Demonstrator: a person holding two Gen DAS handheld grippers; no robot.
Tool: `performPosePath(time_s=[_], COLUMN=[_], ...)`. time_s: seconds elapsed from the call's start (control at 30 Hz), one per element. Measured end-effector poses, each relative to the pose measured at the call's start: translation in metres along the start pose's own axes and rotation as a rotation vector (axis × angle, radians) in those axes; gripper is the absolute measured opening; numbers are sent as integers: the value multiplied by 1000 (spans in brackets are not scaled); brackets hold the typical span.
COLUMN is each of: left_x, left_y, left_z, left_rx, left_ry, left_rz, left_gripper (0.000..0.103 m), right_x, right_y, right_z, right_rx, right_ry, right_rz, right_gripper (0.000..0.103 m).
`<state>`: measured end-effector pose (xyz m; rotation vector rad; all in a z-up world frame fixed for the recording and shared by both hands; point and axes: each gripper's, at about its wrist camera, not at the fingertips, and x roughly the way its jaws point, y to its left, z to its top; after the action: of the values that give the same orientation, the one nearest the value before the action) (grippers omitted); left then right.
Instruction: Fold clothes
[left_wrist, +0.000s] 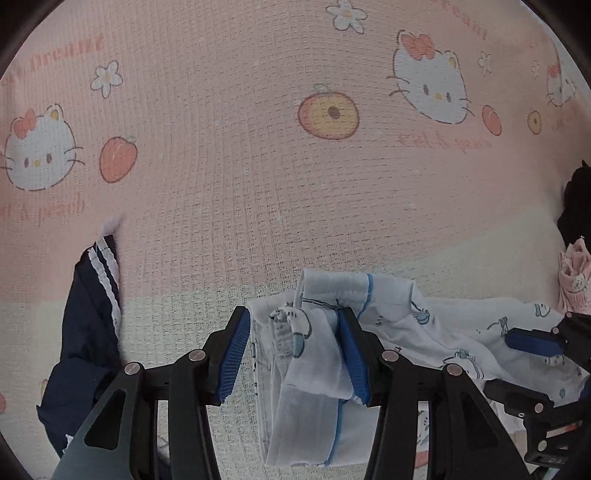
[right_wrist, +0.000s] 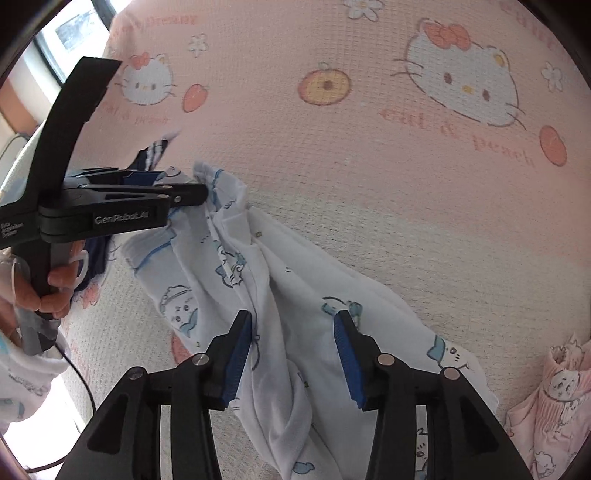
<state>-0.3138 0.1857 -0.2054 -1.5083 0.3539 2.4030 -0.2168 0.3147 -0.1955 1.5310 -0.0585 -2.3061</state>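
Observation:
A white garment with blue cartoon prints and blue trim lies crumpled on a pink cat-print bedspread. My left gripper is open, with a bunched trimmed edge of the garment lying between its blue pads. In the right wrist view the left gripper reaches in from the left at the garment's far edge. My right gripper is open over the garment's middle folds; it also shows in the left wrist view at the right edge.
A navy garment with white stripes lies to the left. A pink printed garment lies at the right, with something black behind it. A window is at far left.

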Motion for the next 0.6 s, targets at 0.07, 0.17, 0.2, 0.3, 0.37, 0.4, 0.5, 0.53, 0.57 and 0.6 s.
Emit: performPosePath(time_s=[0.07, 0.17, 0.2, 0.3, 0.37, 0.4, 0.5, 0.53, 0.57, 0.6], left_x=[6, 10, 9, 1, -8, -13, -19, -20, -20, -19], left_y=[-2, -8, -10, -16, -18, -20, -21, -19, -16, -11], left_z=[2, 1, 0, -2, -3, -3, 0, 2, 5, 8], left_rx=[6, 46, 60, 96, 118, 132, 142, 126, 101, 66], left_ry=[8, 6, -4, -44, -85, -100, -112, -108, -98, -70], left_rz=[6, 36, 48, 44, 5, 13, -4, -5, -5, -14], left_gripper=[46, 46, 46, 34, 16, 15, 13, 13, 14, 15], right_x=[5, 8, 9, 4, 1, 1, 0, -5, -10, -15], right_y=[-5, -10, -12, -6, -1, -3, -8, -12, -16, -18], right_z=[-4, -7, -8, -9, -8, -7, -3, -5, -6, -7], right_rx=[43, 91, 107, 78, 42, 56, 98, 123, 136, 143], right_ry=[9, 14, 16, -6, -25, -27, -33, -62, -74, -80], right_rz=[-14, 0, 4, -46, -99, -76, -9, -7, -8, -9], right_gripper=[45, 44, 43, 1, 1, 1, 3, 8, 22, 33])
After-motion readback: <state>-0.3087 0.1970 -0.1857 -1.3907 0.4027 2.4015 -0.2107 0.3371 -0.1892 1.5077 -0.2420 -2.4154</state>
